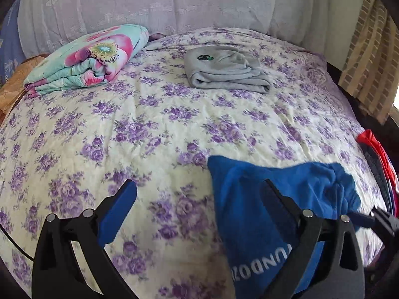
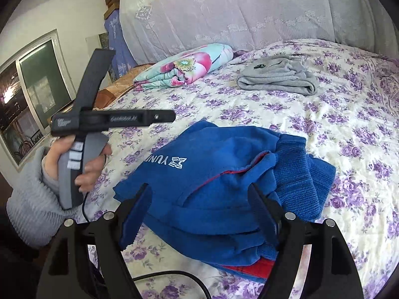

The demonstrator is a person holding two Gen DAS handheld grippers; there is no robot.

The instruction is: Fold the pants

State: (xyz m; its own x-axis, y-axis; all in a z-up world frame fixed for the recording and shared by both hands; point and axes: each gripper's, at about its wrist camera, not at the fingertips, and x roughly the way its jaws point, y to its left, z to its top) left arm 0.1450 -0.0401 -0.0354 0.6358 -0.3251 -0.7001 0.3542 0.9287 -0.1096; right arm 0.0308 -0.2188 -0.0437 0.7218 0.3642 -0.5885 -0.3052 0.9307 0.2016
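Right gripper (image 2: 199, 199), jaws wide, straddles folded blue pants (image 2: 224, 174) on the floral bedspread (image 2: 349, 124); left gripper (image 1: 199, 199) also spread, empty, beside them.

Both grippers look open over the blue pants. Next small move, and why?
Probably lift the right gripper clear. Its jaws stand open around the blue fleece pants, which lie bunched in a thick folded stack on the purple-flowered bedsheet. The left gripper is open too, holding nothing. The grey folded garment sits farther back.
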